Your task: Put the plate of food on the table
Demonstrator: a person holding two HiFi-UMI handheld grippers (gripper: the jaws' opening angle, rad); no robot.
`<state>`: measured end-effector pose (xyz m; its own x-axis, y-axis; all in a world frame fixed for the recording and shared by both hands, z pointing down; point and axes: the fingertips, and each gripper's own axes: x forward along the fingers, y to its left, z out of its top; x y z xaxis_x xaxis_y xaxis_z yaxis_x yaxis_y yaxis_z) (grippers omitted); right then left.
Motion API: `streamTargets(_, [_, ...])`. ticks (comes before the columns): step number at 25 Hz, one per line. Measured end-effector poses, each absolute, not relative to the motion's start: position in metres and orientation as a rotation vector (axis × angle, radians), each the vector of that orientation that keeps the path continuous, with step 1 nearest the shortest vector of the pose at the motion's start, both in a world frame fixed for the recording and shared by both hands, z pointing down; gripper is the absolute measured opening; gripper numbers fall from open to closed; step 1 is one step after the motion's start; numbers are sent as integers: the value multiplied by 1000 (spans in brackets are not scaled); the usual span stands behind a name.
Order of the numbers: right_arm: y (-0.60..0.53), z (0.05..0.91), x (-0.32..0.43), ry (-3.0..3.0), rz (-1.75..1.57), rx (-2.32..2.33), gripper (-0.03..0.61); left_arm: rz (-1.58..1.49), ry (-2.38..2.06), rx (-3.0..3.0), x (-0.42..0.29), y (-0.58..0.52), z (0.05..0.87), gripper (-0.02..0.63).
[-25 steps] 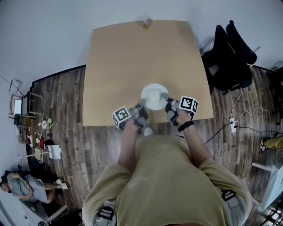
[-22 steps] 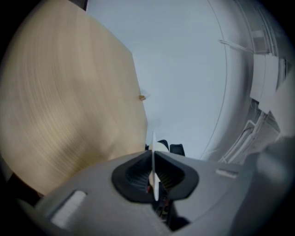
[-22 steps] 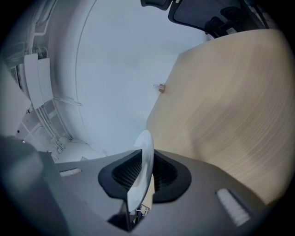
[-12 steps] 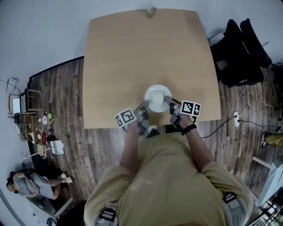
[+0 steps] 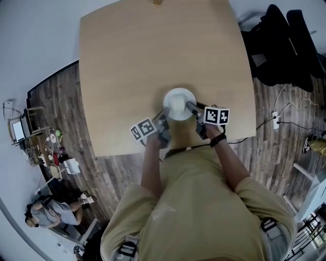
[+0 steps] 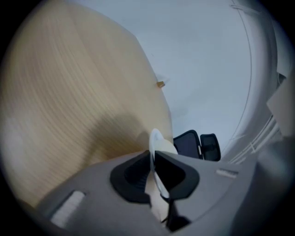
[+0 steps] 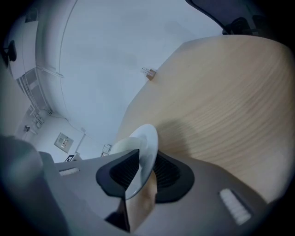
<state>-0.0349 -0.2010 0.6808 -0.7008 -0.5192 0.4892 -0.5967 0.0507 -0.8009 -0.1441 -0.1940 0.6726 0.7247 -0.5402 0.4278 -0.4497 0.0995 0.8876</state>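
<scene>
A white plate with a pale mound of food rests on the light wooden table, a little in from the near edge. My left gripper is at the plate's near-left rim and my right gripper at its near-right rim. In the left gripper view the thin rim still sits pinched between the jaws of the left gripper, which are starting to open. In the right gripper view the rim stands between the opening jaws of the right gripper, and the pads look slack on it.
A black office chair stands off the table's right side. A small object sits at the table's far edge. A power strip and cables lie on the wooden floor at right. A seated person and clutter are at far left.
The plate and both grippers have moved forward, from the near edge to farther in over the table. The person has stepped closer to the table.
</scene>
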Motion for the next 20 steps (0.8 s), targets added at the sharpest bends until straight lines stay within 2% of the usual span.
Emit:
streamTargets(13, [-302,707,-5,-2206,1582,1165,101,239,-943,1673,-109,-295,704,61])
streamTargets(20, [-316,715,1,-2154,1632,1144,115,347,-1002,1693,-102,-314,712,75])
